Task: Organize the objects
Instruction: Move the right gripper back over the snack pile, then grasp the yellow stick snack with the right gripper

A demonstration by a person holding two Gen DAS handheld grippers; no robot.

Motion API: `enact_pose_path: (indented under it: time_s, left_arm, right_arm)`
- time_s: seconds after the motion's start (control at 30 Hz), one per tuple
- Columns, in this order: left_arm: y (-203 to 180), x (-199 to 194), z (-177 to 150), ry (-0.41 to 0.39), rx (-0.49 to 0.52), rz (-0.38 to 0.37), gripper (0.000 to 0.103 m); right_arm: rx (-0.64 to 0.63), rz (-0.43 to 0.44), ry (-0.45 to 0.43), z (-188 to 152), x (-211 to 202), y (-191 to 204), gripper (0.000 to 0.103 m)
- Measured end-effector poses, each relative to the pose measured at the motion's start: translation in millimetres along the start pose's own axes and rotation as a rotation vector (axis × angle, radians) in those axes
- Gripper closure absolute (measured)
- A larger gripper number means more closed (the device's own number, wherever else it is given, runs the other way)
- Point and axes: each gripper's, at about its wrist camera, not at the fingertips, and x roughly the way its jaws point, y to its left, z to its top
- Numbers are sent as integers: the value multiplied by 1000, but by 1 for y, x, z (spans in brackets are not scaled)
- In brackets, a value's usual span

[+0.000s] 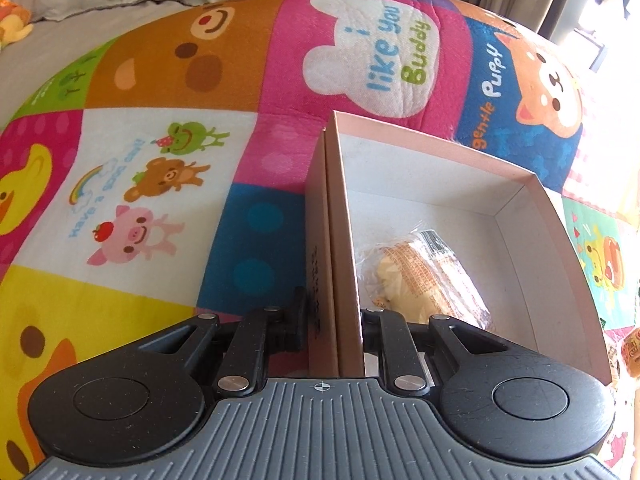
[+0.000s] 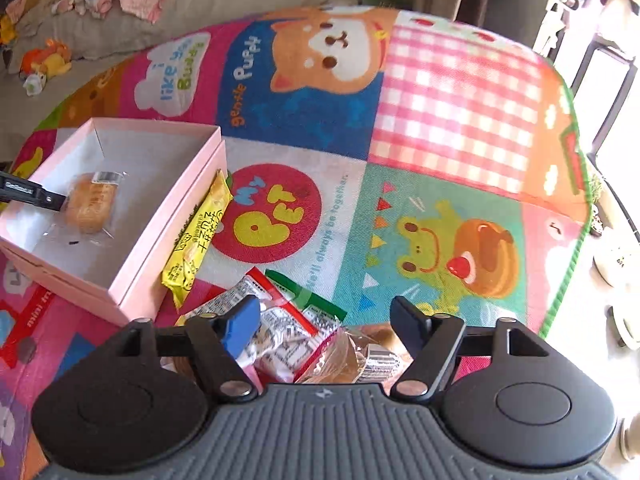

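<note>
A pink box (image 2: 132, 216) sits on a patchwork play mat (image 2: 440, 128), with one wrapped pastry (image 2: 90, 204) inside. A yellow snack bar (image 2: 200, 240) leans against its outer wall. A heap of wrapped snacks (image 2: 288, 336) lies beside the box. The left gripper (image 1: 332, 320) is clenched on the box's side wall. The right gripper (image 2: 324, 320) hangs released over the heap, gripping nothing.

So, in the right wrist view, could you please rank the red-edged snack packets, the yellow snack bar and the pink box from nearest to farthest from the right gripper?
1. red-edged snack packets, between the right gripper's open jaws.
2. yellow snack bar, ahead-left, leaning against the box.
3. pink box, farther left.
</note>
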Motion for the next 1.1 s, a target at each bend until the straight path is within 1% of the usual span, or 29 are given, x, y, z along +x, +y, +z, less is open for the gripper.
enact_pose_path:
  time_s: [0.1, 0.17, 0.2, 0.33, 0.4, 0.47, 0.53, 0.63, 0.7, 0.77, 0.87, 0.9, 0.93, 0.97, 1.0, 1.03, 1.1]
  left_arm:
    - [-1, 0, -2, -9, 13, 1, 83]
    - [-2, -1, -3, -16, 20, 4, 84]
    - [-2, -1, -4, -21, 25, 8, 84]
    - [-4, -1, -7, -34, 37, 18, 85]
    - [-4, -1, -6, -34, 30, 19, 85]
    - [-4, -1, -6, -32, 25, 18, 85]
    - [-4, -1, -6, -32, 27, 20, 85]
    - [-4, -1, -7, -36, 31, 18, 85]
    - [-4, -1, -7, -38, 35, 20, 85]
    - [-5, -1, -7, -39, 43, 23, 85]
    - [-5, -1, -7, -39, 48, 22, 85]
    - [-5, -1, -7, -39, 48, 20, 85]
    - [-4, -1, -7, -40, 48, 19, 85]
    - [-4, -1, -8, -41, 48, 16, 85]
    - [-4, -1, -8, -43, 48, 15, 85]
    - [-4, -1, -8, -43, 48, 13, 85]
    - [-3, -1, -8, -43, 44, 10, 85]
  right_arm:
    - [34, 22, -18, -30, -23, 3, 12]
    - [25, 23, -18, -48, -29, 10, 11]
    - [23, 27, -15, -56, -29, 13, 9]
    - [28, 111, 25, -82, -33, 20, 8]
    - [2, 72, -3, -92, -43, 23, 8]
    - [6, 32, -44, -95, -51, 19, 8]
    - [33, 14, -66, -94, -55, 9, 7]
    - [69, -44, -61, -90, -44, -6, 7]
    - [153, -59, -44, -87, -33, -20, 7]
    - [215, -20, -54, -80, -28, -28, 7]
    - [180, 29, -109, -56, -22, -19, 8]
    - [172, 58, -112, -47, -17, -16, 12]
    - [179, 107, -103, -32, -8, -14, 20]
    - [199, 152, -84, -19, 3, -13, 26]
    - [220, 204, -56, -6, 16, -12, 38]
    - [238, 248, -31, 6, 29, -11, 47]
    - [272, 292, 10, 27, 58, -7, 52]
